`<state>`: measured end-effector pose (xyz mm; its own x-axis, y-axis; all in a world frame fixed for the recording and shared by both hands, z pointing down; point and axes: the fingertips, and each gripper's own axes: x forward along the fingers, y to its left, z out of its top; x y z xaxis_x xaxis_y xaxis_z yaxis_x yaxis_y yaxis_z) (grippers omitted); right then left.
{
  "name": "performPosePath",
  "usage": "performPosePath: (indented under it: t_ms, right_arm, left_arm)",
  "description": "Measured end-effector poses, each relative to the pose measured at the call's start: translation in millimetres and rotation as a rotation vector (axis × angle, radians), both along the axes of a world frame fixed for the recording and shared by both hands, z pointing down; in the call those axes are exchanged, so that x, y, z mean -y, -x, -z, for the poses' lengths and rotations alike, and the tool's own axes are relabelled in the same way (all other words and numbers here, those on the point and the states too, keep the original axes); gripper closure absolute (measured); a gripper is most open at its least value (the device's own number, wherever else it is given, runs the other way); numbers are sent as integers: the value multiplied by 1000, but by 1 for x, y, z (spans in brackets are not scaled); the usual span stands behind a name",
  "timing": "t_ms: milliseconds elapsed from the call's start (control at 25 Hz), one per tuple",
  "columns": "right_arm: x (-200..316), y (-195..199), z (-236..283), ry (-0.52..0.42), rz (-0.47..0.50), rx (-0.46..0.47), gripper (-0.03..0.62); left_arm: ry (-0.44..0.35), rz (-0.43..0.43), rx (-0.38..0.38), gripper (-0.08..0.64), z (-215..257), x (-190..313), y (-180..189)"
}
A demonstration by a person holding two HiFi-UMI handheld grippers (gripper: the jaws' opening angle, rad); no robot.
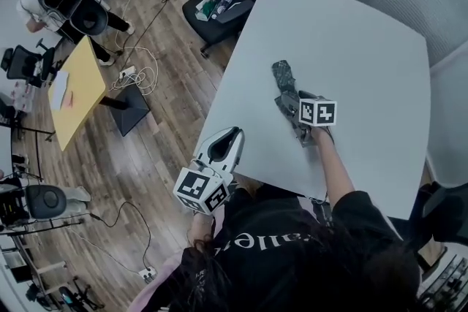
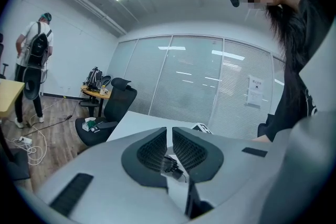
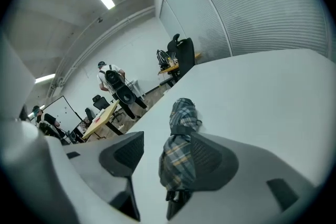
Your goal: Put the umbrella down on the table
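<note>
The umbrella (image 3: 178, 157), folded and plaid, lies flat on the white surface (image 1: 351, 47) between the wide-apart jaws of the right tool (image 3: 168, 139), resting against one jaw. The left tool (image 2: 169, 131), at the surface's near edge, has its jaws almost together and holds nothing.

Tongs (image 3: 167, 138) apart; umbrella (image 3: 178, 157) (plaid, folded) between, on table (image 3: 262, 86).

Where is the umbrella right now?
The plaid umbrella lies on the grey table, near its middle in the head view, between the open right tongs.
</note>
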<state>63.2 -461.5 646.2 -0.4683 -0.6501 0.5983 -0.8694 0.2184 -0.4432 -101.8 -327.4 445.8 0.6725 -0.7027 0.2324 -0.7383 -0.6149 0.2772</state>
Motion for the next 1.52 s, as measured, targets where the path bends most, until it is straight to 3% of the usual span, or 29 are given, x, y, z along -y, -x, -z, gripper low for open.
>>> performPosePath:
  t_ms: [240,520,880,1520]
  right_arm:
    - [-37,11,51,-84,-10,95,322]
    - [-95,32,99,-164,-28,133,358]
    - [-174,62,136,-248,-73,90,430]
    - [-293,126,161,-317,-120,61,549]
  left_arm:
    - [-10,-71,-14,515,8,-4,-6]
    - [-20,-148,-33,515,15,-23,-5]
    - [-10,-214,-44,515,10,-62,18]
    - [-9,-330,-23,515,0,-146,59]
